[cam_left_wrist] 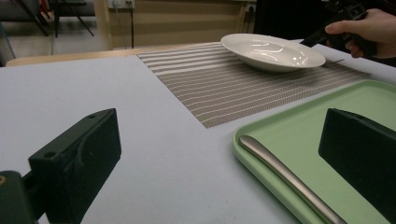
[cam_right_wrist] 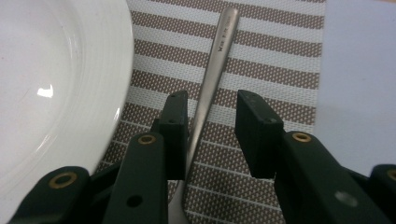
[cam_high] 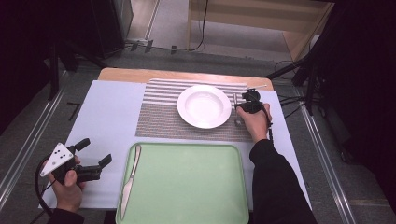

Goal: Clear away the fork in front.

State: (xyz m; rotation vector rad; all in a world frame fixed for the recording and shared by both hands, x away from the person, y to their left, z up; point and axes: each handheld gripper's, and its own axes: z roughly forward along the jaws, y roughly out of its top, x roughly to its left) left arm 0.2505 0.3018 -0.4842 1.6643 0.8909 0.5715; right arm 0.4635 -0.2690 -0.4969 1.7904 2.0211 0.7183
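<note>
A metal spoon (cam_high: 238, 122) lies on the striped placemat (cam_high: 159, 116), just right of the white plate (cam_high: 204, 106). My right gripper (cam_high: 243, 103) is low over its handle (cam_right_wrist: 219, 60). In the right gripper view the gripper (cam_right_wrist: 212, 126) straddles the handle: the left jaw is against it and the right jaw stands clear, so it is open. My left gripper (cam_high: 95, 151) hovers open over the pale table cover at the front left, with nothing between its jaws (cam_left_wrist: 223, 140). A table knife (cam_high: 130, 179) lies along the left side of the green tray (cam_high: 187, 205).
The tray (cam_left_wrist: 373, 93) sits at the front centre with the knife (cam_left_wrist: 289, 179) near its left rim. The plate (cam_left_wrist: 271, 51) and placemat (cam_left_wrist: 224, 88) lie beyond it. A wooden table edge shows at the back. Dark stands and cables flank the table.
</note>
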